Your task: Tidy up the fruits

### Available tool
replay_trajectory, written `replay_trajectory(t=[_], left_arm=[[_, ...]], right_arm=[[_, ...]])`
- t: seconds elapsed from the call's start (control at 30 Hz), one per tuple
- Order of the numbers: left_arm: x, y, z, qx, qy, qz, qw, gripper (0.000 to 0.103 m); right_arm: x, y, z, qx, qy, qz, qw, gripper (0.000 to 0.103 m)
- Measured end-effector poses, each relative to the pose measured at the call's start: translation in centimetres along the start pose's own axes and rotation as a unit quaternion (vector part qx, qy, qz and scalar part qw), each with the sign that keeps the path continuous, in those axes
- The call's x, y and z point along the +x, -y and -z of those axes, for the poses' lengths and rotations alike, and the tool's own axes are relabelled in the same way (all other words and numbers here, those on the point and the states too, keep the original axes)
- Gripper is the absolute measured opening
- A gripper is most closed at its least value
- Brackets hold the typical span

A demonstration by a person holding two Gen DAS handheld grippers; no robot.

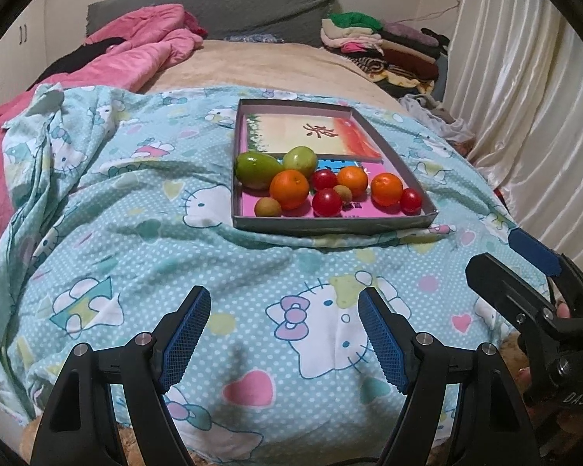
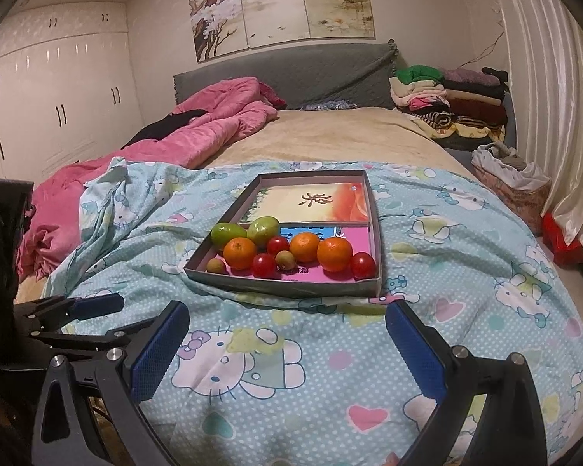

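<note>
Left wrist: my left gripper hovers low over the bed quilt, fingers spread, empty. Fruits sit ahead in the tray.
Right wrist: right gripper likewise agape, empty, tray straight ahead, path unobstructed.

Teal cartoon-cat bedsheet covered near end of bed. Pink quilt lay bunched at left, against grey headboard. Folded clothes stack sat far right. White wardrobe stood left; floral wall painting hung above; cream curtain hung right.
</note>
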State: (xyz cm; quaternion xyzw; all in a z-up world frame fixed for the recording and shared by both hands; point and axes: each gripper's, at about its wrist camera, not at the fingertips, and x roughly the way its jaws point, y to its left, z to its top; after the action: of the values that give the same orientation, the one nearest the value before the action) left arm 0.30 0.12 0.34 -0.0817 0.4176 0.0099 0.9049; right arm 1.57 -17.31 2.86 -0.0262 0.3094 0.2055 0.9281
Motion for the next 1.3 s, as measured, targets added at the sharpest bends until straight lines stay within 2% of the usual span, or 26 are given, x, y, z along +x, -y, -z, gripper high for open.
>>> replay_trajectory(t=[1.3], left_arm=[[0.29,-0.54,-0.21,-0.008,-0.001,-0.006,1.0000,0.080]], right_arm=[[0.31,0.11,0.21,0.005,-0.002,0.003,1.000,0.102]])
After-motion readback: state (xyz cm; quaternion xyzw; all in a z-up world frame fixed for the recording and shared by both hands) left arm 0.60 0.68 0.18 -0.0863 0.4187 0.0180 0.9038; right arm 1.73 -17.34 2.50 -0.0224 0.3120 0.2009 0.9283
